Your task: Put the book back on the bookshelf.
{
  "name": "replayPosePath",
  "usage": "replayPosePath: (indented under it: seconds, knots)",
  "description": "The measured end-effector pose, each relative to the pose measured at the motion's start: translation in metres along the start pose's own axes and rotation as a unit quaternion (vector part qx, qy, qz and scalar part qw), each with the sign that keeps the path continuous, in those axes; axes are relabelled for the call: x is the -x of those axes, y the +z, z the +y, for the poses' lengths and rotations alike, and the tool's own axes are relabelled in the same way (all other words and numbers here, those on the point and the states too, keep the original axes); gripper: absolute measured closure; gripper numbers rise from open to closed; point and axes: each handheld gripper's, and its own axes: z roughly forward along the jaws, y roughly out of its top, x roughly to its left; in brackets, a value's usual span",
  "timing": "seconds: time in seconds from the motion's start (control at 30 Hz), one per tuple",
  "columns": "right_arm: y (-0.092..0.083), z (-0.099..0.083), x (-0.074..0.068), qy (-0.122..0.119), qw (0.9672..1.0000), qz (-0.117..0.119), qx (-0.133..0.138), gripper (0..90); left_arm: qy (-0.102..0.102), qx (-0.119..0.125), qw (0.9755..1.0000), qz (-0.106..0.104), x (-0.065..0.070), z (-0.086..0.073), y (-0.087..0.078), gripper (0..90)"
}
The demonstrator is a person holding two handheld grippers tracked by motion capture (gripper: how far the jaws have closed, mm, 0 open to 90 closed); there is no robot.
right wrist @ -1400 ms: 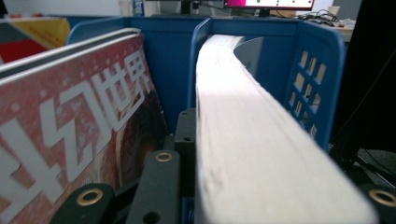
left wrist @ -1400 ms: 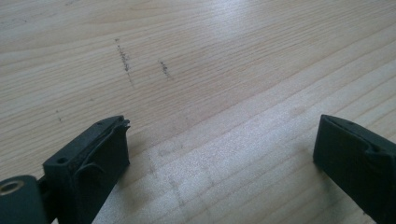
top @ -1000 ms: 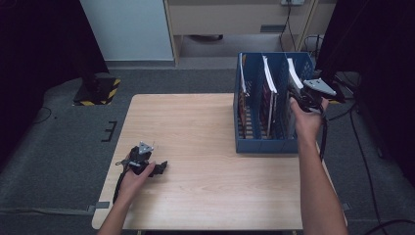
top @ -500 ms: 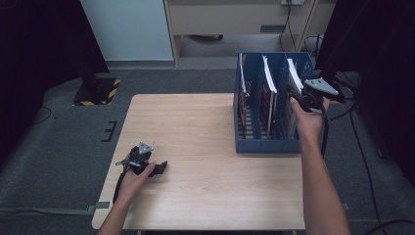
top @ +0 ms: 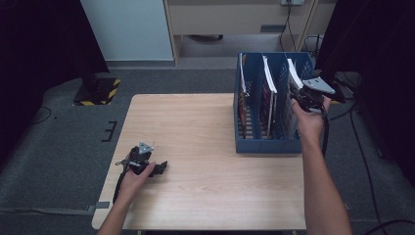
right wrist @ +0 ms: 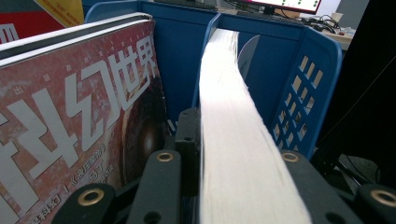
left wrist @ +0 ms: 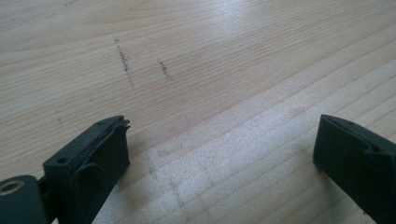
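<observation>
The high view is bright in the middle, where light falls from above on the table (top: 195,127). Both side edges are very dark. The picture is a bit soft. In the left gripper view, a pale shine sits on the wood at the lower middle. In the right gripper view, the white page edges (right wrist: 233,140) glow too bright and look blurry at the bottom.

Grey carpet floor (top: 63,147), wooden table (top: 195,127), beige cabinet (top: 235,19) behind.
</observation>
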Motion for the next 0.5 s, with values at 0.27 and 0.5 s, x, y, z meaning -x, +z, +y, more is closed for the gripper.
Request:
replayPosePath:
  seconds: [0.27,0.5]
  knots:
    - [0.0011,0.0040,-0.0002,-0.040,0.9990,-0.016,-0.014,73.2,0.000,0.000,1.0000,0.000,-0.0001,0.0001,0.0001,2.4]
    - [0.0024,0.0018,-0.0017,-0.028,0.9995,-0.016,-0.008,73.1,0.000,0.000,1.0000,0.000,0.0000,0.0001,0.0001,2.4]
